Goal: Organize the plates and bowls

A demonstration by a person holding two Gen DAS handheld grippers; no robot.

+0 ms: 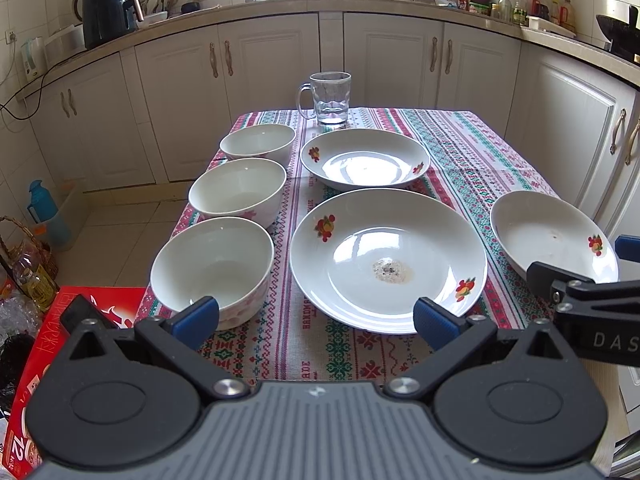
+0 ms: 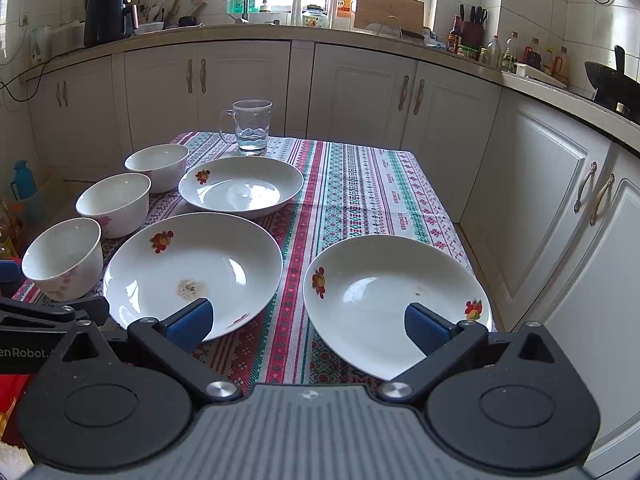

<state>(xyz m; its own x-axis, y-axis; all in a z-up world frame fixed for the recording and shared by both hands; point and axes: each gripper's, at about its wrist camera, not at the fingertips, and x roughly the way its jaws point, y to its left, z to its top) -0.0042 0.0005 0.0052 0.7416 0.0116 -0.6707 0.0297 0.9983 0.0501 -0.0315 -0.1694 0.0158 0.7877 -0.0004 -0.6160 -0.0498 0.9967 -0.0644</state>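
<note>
Two claws are held low at the near edge of a table [image 1: 472, 148] covered with a striped, patterned cloth, and both are seen spread wide with nothing between the blue pads. The soiled plate [image 1: 388, 260], marked by a dried patch at its centre, is taken as the landmark. It lies directly ahead of the left claw [image 1: 316, 320], whose right pad sits just over its near rim. Just left of it stands the nearest bowl [image 1: 212, 268], in front of the left claw's other pad. To the right of the soiled plate, apart from it, a second plate [image 2: 396, 304] lies straight ahead of the right claw [image 2: 308, 320] and juts past the table's near edge; the right claw is judged the nearer one for it. Beyond the nearest bowl, two further bowls [image 1: 238, 192] [image 1: 258, 146] are lined up in a row running away from the viewer. Behind the soiled plate a third plate [image 1: 364, 158] rests, and farther still a glass mug [image 1: 330, 98] stands near the far edge. Nothing is stacked yet, so the sorting is judged barely begun.
</note>
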